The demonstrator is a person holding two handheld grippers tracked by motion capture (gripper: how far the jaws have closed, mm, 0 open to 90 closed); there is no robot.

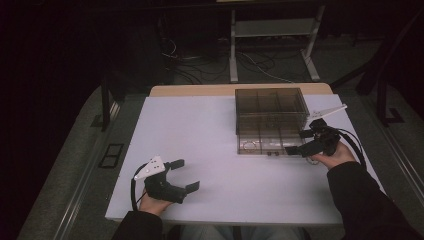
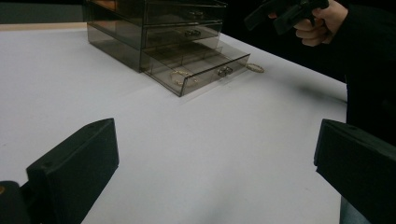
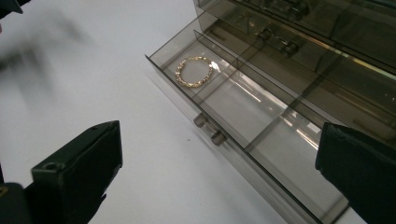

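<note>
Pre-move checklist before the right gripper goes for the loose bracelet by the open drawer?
1. Bottom drawer of the smoked clear drawer box pulled out: ok.
2. One gold bracelet already in the drawer's end compartment: ok.
3. Second bracelet lies on the white table just past the drawer's front: ok.
4. Right gripper open, nothing between its fingers: ok.
5. Left gripper open, empty, well away from the box: ok.
6. Middle and far drawer compartments free for a drop: ok; they look empty.
</note>
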